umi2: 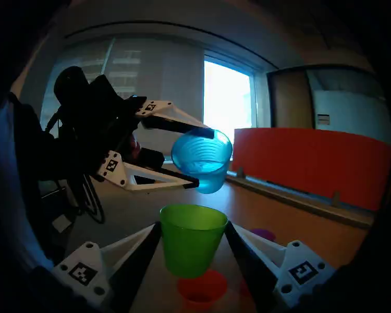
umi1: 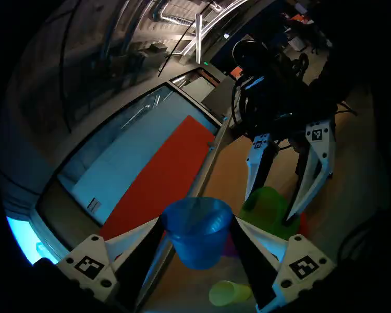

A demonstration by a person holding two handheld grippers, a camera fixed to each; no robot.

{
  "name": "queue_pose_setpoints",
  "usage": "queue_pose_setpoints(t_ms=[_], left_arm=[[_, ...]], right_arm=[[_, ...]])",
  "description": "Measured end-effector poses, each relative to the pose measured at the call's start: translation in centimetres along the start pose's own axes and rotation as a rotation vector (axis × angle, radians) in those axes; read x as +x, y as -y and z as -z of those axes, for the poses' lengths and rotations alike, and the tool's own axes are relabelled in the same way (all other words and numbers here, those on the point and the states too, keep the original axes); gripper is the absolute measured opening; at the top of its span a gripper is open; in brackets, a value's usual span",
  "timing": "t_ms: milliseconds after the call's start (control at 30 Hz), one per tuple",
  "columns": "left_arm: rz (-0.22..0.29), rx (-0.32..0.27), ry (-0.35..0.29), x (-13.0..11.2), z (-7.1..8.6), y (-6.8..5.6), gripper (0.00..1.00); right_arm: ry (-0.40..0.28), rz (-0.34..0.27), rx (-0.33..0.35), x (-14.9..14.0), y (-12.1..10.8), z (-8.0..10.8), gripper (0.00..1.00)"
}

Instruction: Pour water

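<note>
My left gripper (umi1: 198,224) is shut on a translucent blue cup (umi1: 198,237), held in the air above the wooden table (umi1: 227,177). In the right gripper view the blue cup (umi2: 202,159) is tipped toward the camera, its mouth facing me, between the left gripper's fingers (umi2: 174,125). My right gripper (umi2: 193,229) is shut on a green cup (umi2: 191,237), upright, just below and in front of the blue one. From the left gripper view the green cup (umi1: 266,208) sits between the right gripper's white fingers (umi1: 305,188). Water is not discernible.
A yellow cup (umi1: 229,292) lies on its side on the table. An orange cup (umi2: 202,289) stands below the green one and a small purple item (umi2: 262,233) sits farther back. An orange partition (umi2: 320,159) and a bright window (umi2: 229,109) lie beyond.
</note>
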State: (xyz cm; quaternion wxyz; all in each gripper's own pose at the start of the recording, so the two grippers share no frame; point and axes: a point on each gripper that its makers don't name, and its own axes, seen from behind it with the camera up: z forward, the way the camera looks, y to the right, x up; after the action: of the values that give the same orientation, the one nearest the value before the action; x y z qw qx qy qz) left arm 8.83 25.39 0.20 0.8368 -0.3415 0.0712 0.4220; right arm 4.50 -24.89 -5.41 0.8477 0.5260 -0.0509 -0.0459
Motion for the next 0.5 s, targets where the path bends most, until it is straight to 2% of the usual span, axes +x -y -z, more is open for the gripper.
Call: queue_pose_setpoints(t_ms=[500], left_arm=[[-0.055, -0.01, -0.005, 0.52, -0.34, -0.14, 0.87]], right_arm=[[-0.009, -0.003, -0.002, 0.19, -0.03, 0.24, 0.93]])
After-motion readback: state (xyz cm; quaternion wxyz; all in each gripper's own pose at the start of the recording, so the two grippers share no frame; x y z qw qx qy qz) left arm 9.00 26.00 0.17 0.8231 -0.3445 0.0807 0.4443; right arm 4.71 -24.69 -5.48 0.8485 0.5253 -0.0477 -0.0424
